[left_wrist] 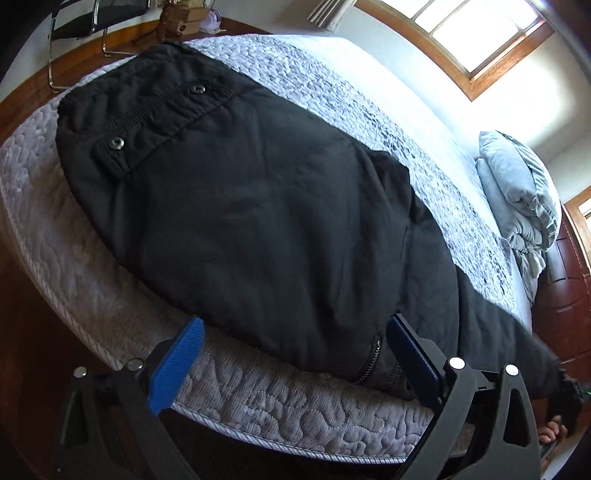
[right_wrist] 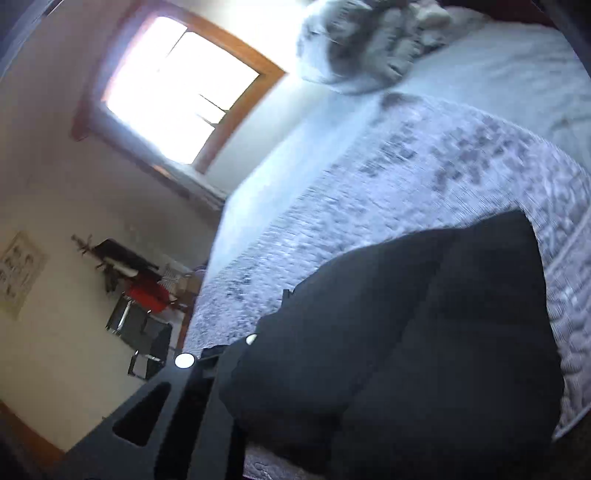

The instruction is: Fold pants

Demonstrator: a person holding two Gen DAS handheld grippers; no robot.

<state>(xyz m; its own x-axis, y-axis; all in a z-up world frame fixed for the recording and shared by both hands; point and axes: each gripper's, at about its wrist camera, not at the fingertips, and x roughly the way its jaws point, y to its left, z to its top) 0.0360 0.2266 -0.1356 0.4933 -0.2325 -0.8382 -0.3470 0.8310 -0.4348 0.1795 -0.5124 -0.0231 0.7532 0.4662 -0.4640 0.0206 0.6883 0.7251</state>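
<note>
Jaws of the right gripper (right_wrist: 236,373) lie hidden under blurred black pants (right_wrist: 406,332).

Daylight pours through the window (left_wrist: 476,33), which is blown out to plain white in both views. In the left wrist view the picture is sharp; the wall just below the window glares, and the bed (left_wrist: 332,96) near it washes pale, while the black pants (left_wrist: 240,221) show little detail in their folds. The floor far from the window lies in deep shadow. The right wrist view is smeared by motion blur throughout, with a bluish cast. Both pictures bend strongly at the edges, with dark corners.
</note>
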